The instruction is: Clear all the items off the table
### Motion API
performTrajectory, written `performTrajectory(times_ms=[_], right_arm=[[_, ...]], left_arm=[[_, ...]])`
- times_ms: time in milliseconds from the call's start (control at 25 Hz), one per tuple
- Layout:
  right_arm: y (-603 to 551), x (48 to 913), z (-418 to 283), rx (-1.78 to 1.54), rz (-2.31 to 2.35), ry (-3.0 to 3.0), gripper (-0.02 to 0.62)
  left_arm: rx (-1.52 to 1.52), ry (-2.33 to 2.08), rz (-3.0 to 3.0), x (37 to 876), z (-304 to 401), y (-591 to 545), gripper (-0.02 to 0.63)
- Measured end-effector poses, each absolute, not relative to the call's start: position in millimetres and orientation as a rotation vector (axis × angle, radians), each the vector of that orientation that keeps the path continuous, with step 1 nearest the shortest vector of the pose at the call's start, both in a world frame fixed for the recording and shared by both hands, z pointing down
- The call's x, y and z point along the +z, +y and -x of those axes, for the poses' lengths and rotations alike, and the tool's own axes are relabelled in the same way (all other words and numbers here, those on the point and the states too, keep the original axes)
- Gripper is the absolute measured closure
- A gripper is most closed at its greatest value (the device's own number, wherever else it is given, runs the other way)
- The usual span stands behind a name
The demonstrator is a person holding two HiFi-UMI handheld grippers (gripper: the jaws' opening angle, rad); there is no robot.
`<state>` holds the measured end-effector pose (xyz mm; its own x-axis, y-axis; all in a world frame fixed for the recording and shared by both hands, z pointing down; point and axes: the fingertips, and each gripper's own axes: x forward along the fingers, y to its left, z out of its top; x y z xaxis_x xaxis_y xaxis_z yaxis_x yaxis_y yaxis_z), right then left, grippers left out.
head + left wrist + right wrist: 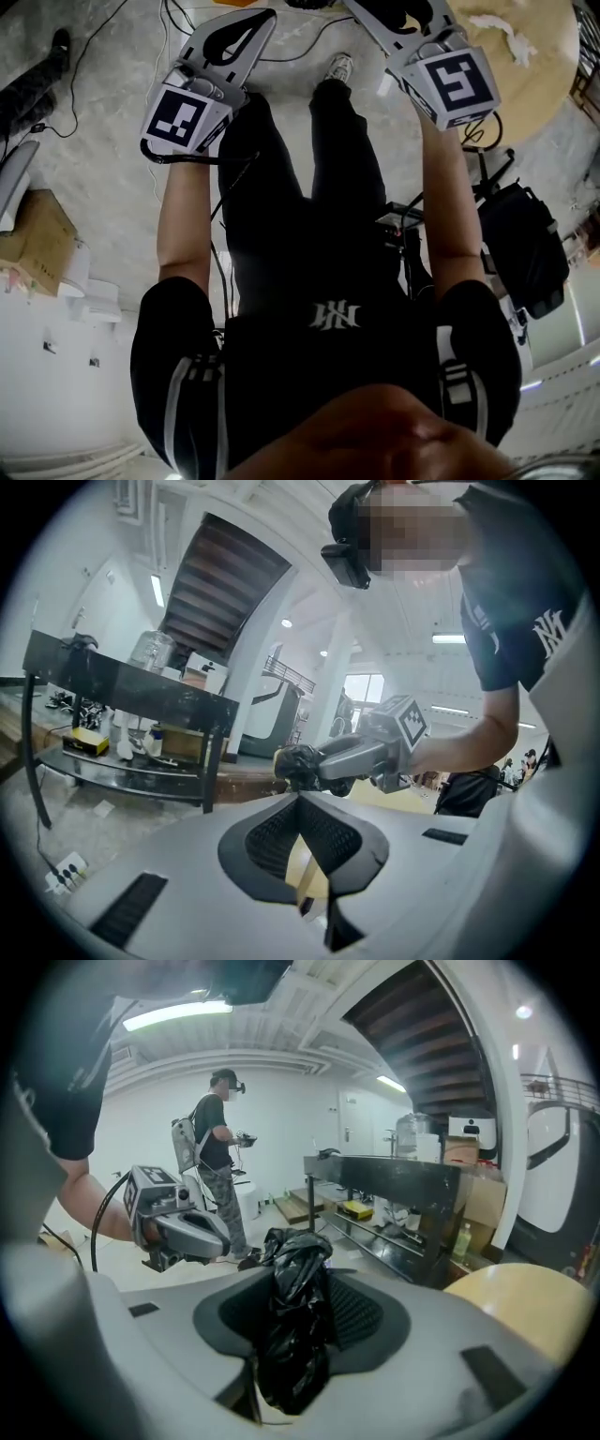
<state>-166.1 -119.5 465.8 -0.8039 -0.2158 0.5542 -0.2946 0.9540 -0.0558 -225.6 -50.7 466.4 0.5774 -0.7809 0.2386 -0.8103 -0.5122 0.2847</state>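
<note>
Black plastic bag (pixel 295 1326), one only

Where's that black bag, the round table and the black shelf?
black bag (pixel 298 1321): right gripper view, its crumpled middle.
round table (pixel 534 84): head view, bare part of its top.
black shelf (pixel 394 1177): right gripper view, its top board.

interlocked NY logo (pixel 336 316), seemingly, on black shirt (pixel 281 375)

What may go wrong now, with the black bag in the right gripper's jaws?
1. The right gripper pinches only a crumpled fold of the black bag; the slick plastic may slip out.
2. Cables lie on the floor near the feet; the person may trip.
3. The white scraps on the round table may be forgotten.
</note>
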Motion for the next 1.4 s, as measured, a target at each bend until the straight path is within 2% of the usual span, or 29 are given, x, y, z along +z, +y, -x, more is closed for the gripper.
performTrajectory(times_ms=[440, 1000, 1400], right_arm=[[-82, 494, 273, 0.222, -0.273, -2.610, 0.419], [-103, 584, 251, 0.183, -0.312, -2.594, 0.419], [-132, 703, 217, 0.213, -0.312, -2.552, 0.419]], left_arm=[[0.119, -1.387, -2.340, 505, 309, 0, 0.597], [0.133, -1.383, -2.310, 569, 277, -2, 0.597], [0.161, -1.343, -2.325, 647, 241, -35, 0.597]])
